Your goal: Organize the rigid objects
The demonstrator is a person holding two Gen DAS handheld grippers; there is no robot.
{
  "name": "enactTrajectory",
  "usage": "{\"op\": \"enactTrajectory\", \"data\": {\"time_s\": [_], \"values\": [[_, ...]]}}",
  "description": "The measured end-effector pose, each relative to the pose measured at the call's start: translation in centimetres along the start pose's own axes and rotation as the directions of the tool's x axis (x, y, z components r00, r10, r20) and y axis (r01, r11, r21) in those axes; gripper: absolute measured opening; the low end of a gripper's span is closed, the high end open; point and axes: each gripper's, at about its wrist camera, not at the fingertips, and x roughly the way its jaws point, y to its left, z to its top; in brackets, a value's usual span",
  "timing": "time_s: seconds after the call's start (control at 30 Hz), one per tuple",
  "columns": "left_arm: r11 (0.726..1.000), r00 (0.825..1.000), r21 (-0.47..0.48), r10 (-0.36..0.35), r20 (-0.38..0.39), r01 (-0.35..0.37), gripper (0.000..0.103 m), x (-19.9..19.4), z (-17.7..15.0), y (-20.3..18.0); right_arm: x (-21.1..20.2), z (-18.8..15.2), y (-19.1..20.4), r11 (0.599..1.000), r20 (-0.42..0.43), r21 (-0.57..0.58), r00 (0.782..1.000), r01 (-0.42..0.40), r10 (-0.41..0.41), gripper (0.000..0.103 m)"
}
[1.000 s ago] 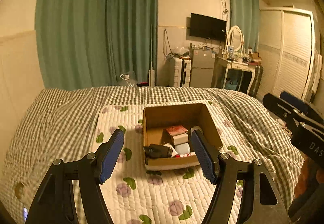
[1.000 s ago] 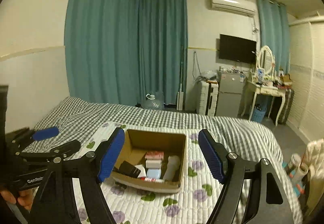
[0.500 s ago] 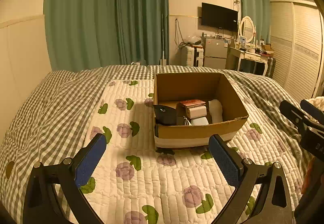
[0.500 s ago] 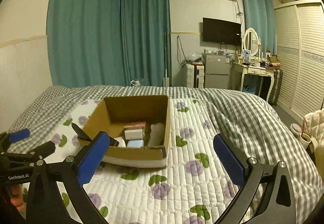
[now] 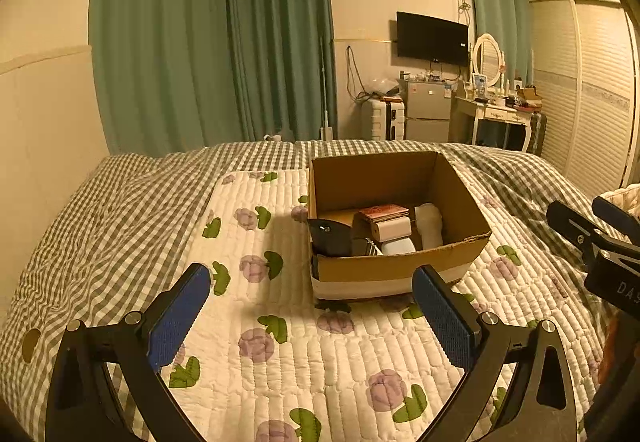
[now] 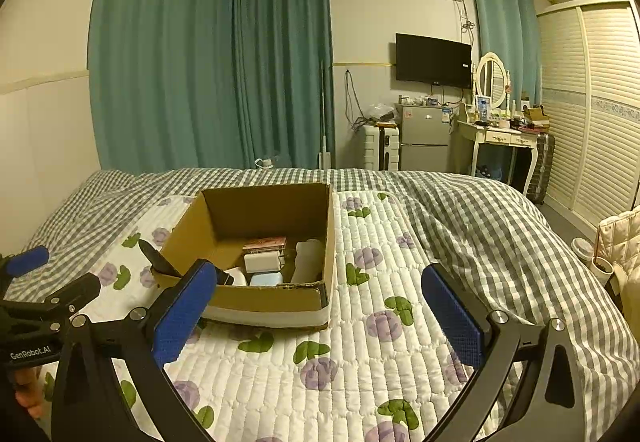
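Observation:
An open cardboard box (image 5: 464, 198) sits on a floral quilted mat (image 5: 280, 330) on the bed; it also shows in the right wrist view (image 6: 240, 298). Inside lie a black object (image 5: 330, 236), a reddish booklet (image 5: 384, 211), a small beige box (image 5: 391, 229), a white bottle (image 5: 430, 224) and a pale blue case (image 6: 266, 278). My left gripper (image 5: 312, 310) is open and empty, in front of the box. My right gripper (image 6: 320, 314) is open and empty, in front of the box's right corner.
The bed has a grey checked cover (image 5: 100, 210). Green curtains (image 5: 208, 42), a suitcase (image 5: 380, 120), a small fridge (image 5: 426, 114), a dressing table (image 5: 496, 118) and a wardrobe (image 5: 588, 90) line the far walls. A cup (image 6: 580, 247) stands on the floor at right.
Both grippers have pulled back and lowered away from the box and their jaws have opened wider. The box and its contents have not moved.

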Motion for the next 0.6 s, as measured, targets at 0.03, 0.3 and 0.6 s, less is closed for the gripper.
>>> {"op": "enactTrajectory", "data": {"time_s": [0.03, 0.3, 0.6], "values": [[1.000, 1.000, 0.003, 0.000, -0.002, 0.000, 0.103, -0.02, -0.02, -0.05, 0.01, 0.02, -0.01, 1.000, -0.001, 0.000, 1.000, 0.001, -0.001, 0.103], [1.000, 1.000, 0.000, -0.014, -0.020, 0.014, 0.103, 0.26, -0.13, -0.14, 0.46, -0.11, -0.24, 1.000, -0.034, 0.006, 0.999, 0.003, -0.003, 0.103], [1.000, 1.000, 0.006, -0.003, -0.011, 0.003, 0.103, 0.32, -0.12, -0.36, 0.64, -0.34, -0.29, 1.000, -0.044, 0.008, 0.999, 0.004, -0.004, 0.103]]}}
